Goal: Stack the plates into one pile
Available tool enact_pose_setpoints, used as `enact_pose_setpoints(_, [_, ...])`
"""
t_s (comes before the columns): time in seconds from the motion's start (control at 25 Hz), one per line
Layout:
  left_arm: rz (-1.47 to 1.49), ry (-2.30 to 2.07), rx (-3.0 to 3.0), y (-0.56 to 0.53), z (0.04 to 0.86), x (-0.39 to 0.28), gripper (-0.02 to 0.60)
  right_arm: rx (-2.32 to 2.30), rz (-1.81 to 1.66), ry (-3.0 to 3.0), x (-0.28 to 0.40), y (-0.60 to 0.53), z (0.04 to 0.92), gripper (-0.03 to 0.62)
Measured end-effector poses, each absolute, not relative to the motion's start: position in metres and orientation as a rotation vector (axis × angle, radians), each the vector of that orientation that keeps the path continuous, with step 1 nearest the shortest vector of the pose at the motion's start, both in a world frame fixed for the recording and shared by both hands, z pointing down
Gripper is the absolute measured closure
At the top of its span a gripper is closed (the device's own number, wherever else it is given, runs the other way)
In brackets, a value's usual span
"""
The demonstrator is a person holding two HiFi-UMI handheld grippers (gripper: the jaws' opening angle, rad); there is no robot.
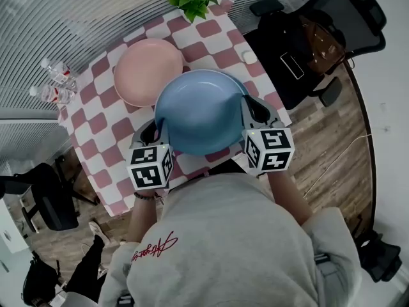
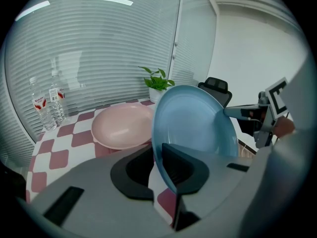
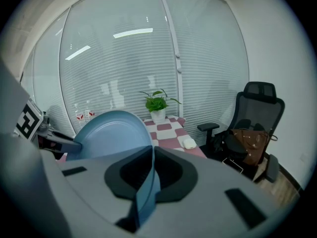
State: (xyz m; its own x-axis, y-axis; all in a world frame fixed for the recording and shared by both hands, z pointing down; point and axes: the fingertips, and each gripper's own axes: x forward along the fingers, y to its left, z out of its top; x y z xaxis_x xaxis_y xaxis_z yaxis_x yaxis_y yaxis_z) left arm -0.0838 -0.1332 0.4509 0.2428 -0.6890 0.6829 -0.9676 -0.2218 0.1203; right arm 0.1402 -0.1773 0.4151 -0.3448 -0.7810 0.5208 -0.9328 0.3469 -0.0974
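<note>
Both sides of the blue plate [image 1: 201, 110] are clamped by left tongs [image 1: 154, 132] and right tongs [image 1: 255, 110], above the surface [image 1: 217, 37]. The pink plate [image 1: 144, 69] lies at ten o'clock. Uneven tilt could slip a rim free.

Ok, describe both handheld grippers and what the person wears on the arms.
The left gripper and right gripper match: light grey bodies with black jaw linings, each carrying a white cube printed with black square markers. The person wears a light grey sweatshirt with red script near the left sleeve.
</note>
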Motion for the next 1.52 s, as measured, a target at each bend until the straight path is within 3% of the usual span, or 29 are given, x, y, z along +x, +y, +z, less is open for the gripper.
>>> enact_pose_setpoints(0.84, [0.706, -1.49, 1.935, -0.147, 0.481, -0.043, 0.515, 1.454, 0.568, -2.212, 0.18, -0.197, 0.442, 0.572])
enact_pose_setpoints(1.52, [0.844, -1.512, 1.96, -0.152, 0.504, -0.04, 0.499, 1.356, 0.381, -2.155, 0.178, -0.208, 0.475, 0.572])
